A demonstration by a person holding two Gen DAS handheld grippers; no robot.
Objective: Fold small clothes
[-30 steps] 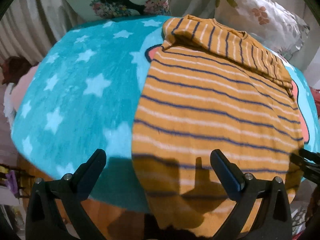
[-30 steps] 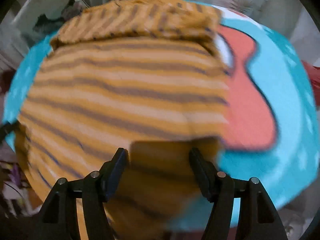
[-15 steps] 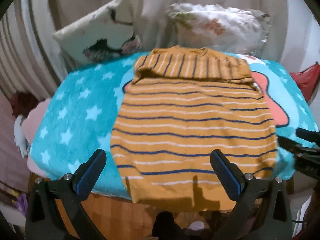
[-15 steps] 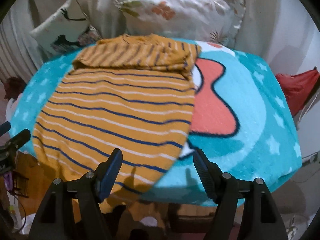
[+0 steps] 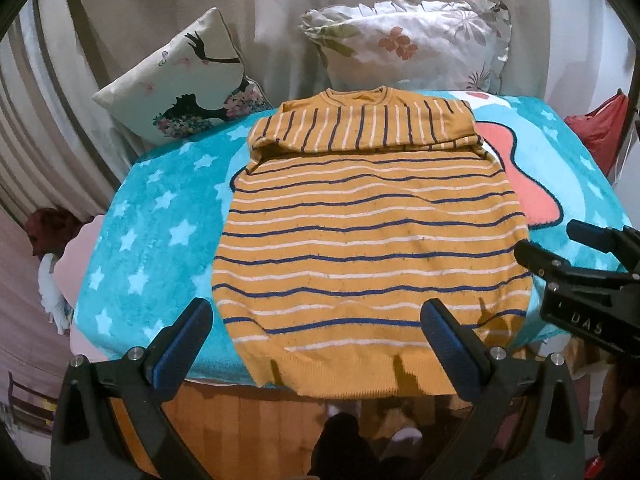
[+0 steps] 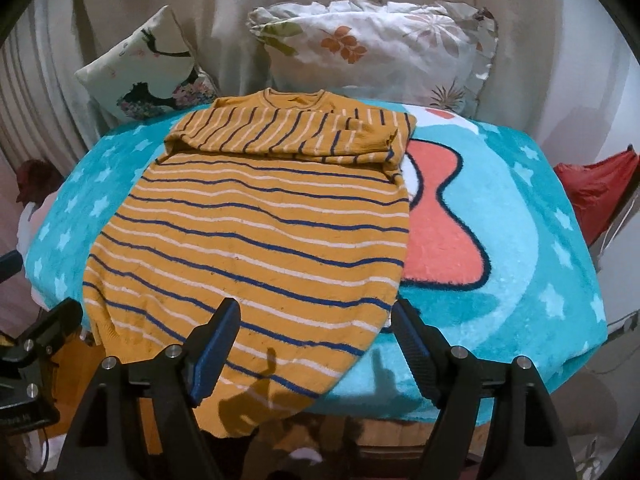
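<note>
Mustard-yellow striped sweater (image 5: 368,248) lies flat on a turquoise star-print blanket (image 5: 160,232), collar at the far end, hem hanging over the near edge. Its sleeves are folded across the chest in a band at the far end.

Left wrist view: the left gripper (image 5: 316,340) is wide open and empty, held off the cloth, its fingers framing the hem from the near side. The sweater sits directly ahead and slightly right of centre; its long axis runs near to far, in line with the gripper's reach. The right gripper (image 5: 556,248) shows at the right edge beside the sweater's right side, also empty. Two pillows (image 5: 408,44) stand against the curtain behind.

Right wrist view: the right gripper (image 6: 316,344) is wide open and holds nothing. Its left finger overlaps the hem corner in the frame; the right finger is over bare blanket (image 6: 520,240). The sweater (image 6: 256,236) lies ahead and to the left.

Judgement: each gripper is nearest one hem corner. The next fold likely carries the hem away toward the collar, along the long axis.
</note>
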